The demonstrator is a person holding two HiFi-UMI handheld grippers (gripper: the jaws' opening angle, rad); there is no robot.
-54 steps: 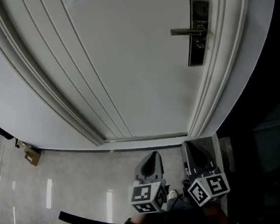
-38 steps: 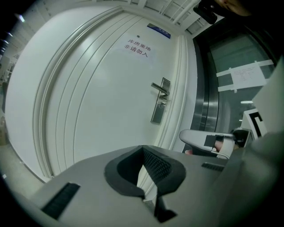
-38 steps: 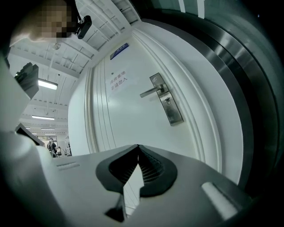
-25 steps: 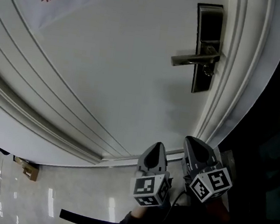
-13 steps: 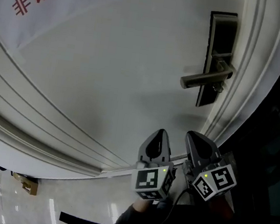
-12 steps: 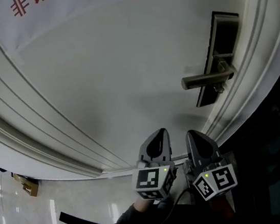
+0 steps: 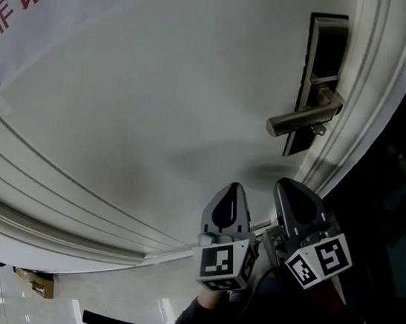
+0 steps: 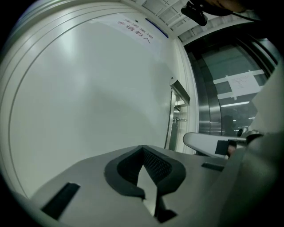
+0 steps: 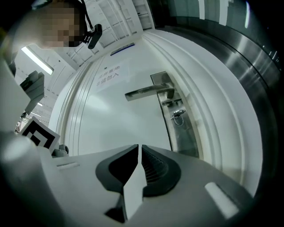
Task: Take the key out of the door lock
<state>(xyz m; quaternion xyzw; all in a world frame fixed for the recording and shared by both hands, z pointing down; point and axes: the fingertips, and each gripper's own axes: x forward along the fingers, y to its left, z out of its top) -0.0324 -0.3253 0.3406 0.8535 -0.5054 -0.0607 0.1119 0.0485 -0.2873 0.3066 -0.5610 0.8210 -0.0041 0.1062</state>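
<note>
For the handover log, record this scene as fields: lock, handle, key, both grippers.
lock: metal plate near the door's edge
handle: lever, on the lock
key: in the lock, below the handle, ring hanging
left gripper: shut, empty, short of the door
right gripper: shut, empty, facing the lock, not touching the key

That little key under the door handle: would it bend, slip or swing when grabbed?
The key looks small, thin metal, so probably stiff, light and slippery to pinch. Its ring hangs loose, so it would likely swing when nudged. Seated in the lock plate, it should resist sideways pushes.
</note>
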